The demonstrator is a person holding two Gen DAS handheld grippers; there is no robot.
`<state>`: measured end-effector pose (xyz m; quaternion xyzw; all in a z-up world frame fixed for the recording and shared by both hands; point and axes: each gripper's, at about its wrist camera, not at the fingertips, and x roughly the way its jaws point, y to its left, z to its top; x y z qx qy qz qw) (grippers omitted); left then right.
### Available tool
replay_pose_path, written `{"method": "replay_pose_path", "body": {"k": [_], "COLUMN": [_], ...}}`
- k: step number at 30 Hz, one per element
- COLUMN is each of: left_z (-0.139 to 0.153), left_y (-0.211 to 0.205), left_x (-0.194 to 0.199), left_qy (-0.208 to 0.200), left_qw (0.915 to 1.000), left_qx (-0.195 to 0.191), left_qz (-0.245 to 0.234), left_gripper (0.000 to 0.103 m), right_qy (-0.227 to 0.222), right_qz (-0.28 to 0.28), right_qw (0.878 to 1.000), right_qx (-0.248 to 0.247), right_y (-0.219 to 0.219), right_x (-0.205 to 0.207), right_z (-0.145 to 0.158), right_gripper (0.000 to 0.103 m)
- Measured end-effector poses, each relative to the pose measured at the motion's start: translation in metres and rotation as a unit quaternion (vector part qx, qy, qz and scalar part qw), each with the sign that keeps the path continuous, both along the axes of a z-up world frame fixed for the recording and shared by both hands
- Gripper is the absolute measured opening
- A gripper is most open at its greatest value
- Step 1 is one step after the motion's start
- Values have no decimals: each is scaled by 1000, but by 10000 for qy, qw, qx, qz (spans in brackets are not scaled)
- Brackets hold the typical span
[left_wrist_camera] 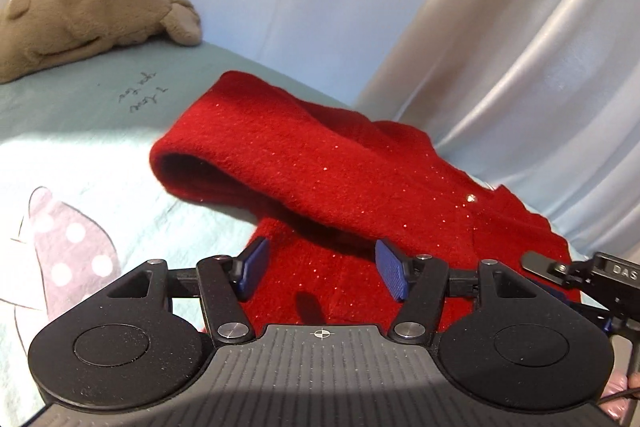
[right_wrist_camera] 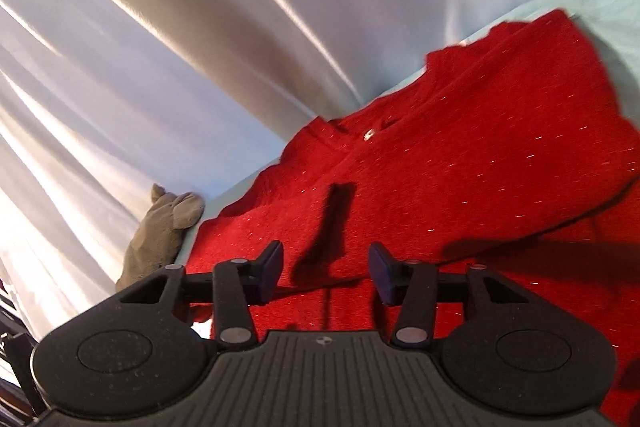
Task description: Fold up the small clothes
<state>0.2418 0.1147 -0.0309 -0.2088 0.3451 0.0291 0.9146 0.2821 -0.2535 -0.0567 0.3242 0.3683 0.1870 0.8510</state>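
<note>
Red knit sweater [left_wrist_camera: 320, 187] lies on the pale green bedsheet [left_wrist_camera: 100, 131], its far edge close to the white curtain [left_wrist_camera: 520, 27]; one sleeve is already laid across the body of the sweater, its open cuff pointing toward the plush toy [left_wrist_camera: 88, 11], which sits well apart from the sweater near the curtain. Left gripper [left_wrist_camera: 320, 267] hovers over the near hem of the sweater, jaws spread, blue pads [left_wrist_camera: 252, 267] clear of the cloth — nothing between them. Right gripper [right_wrist_camera: 324, 275] hangs over the sweater's other side, jaws parted but narrower, nothing pinched that I can make out; view is motion-blurred. Judgement: sleeve fold on one side looks done, next is a fresh grasp for the opposite sleeve or the hem. To do it well — bring each gripper down at a corner of the sweater, pinch both knit layers rather than the top one only, keep the two grips level so the fold line runs straight across the sweater. Thick knit will spring back; press the fold flat before letting go. Avoid snagging the bedsheet beneath the sweater.
</note>
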Motion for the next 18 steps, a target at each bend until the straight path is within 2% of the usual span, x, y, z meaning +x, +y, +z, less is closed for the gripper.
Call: {"method": "replay_pose_path", "body": {"k": [6,11,13,15,18], "left_z": [-12,-14,-13,-11,-9], "left_y": [8,7,6,5,6], "left_x": [-6,-3,-1,2,8], "left_qy": [156,220,203,188,149], "left_qw": [9998,9996,9997,9996,9996], "left_qx": [-9,28,80,117,168], "left_qz": [134,150,144,159,153], "left_gripper": [62,61,60,58,56], "right_qy": [916,1168,941,653,-94], "right_qz": [265,369,495,530,498], "right_qw": [9937,9884,9915,9958,9984], "right_qx": [584,899,749,362,-256], "right_y": [23,35,41,45,38], "right_x": [54,73,73,68,55], "right_z": [-34,-48,-42,-29,1], "right_gripper": [38,36,10,9,9]}}
